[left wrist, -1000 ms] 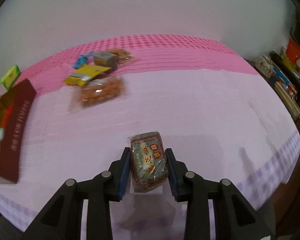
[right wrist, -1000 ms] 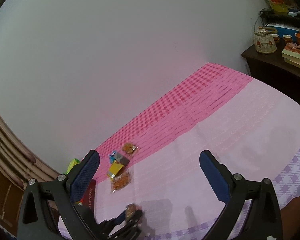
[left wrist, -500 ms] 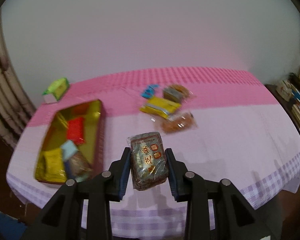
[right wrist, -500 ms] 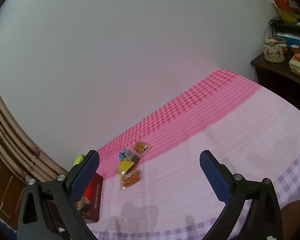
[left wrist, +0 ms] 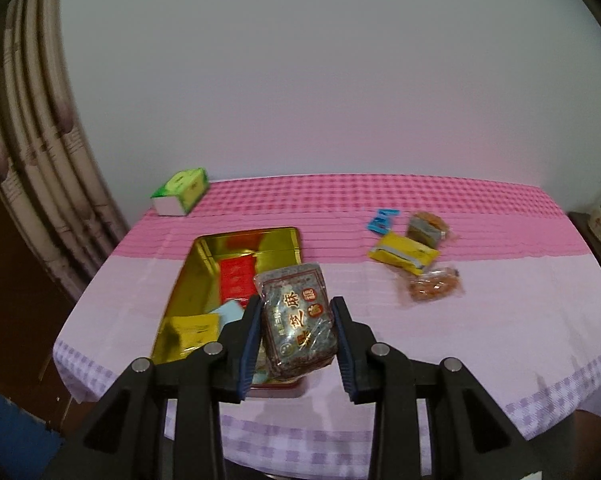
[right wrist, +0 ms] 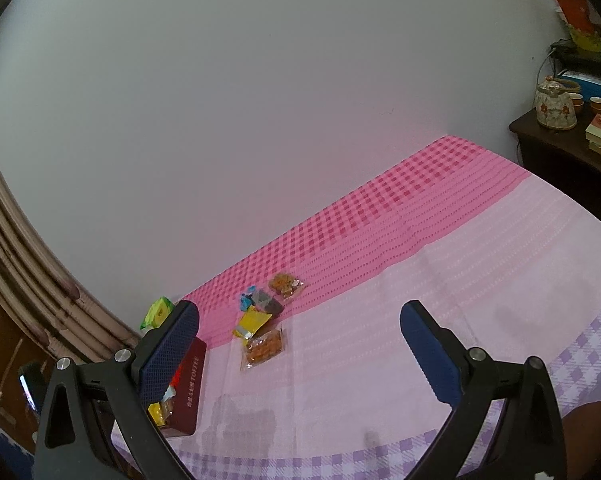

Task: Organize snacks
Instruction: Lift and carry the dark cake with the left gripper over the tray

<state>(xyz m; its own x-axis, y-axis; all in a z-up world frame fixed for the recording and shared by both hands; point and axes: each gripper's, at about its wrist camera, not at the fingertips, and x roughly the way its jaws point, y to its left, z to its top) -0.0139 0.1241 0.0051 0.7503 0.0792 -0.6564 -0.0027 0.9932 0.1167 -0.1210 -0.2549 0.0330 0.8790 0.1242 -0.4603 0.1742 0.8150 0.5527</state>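
**A:** So since the frame a second back, you swung the left gripper way over to the left. It had been down low over bare cloth, and by this frame it hung above the near right corner of the gold tin, with the whole table in view. It stayed clamped on the dark printed snack pack the whole time, pads pressed on both sides.

**B:** Yep. Left to right, what did you have? Green tissue box at the far left corner by the wall, then the tin with a red packet, a yellow packet and a light blue one in it.

**A:** Right of that, well apart from the tin, sat the loose pile: blue candy wrappers, a grey-brown packet, a yellow pouch and a clear bag of orange snacks nearest you. A bit blurry, so I couldn't read labels.

**B:** And your right gripper?

**A:** You'd kept it spread wide with nothing between the pads, up above the near side of the table. From that camera the tin's maroon side showed at the left and a teapot on the dark side cabinet at far right.
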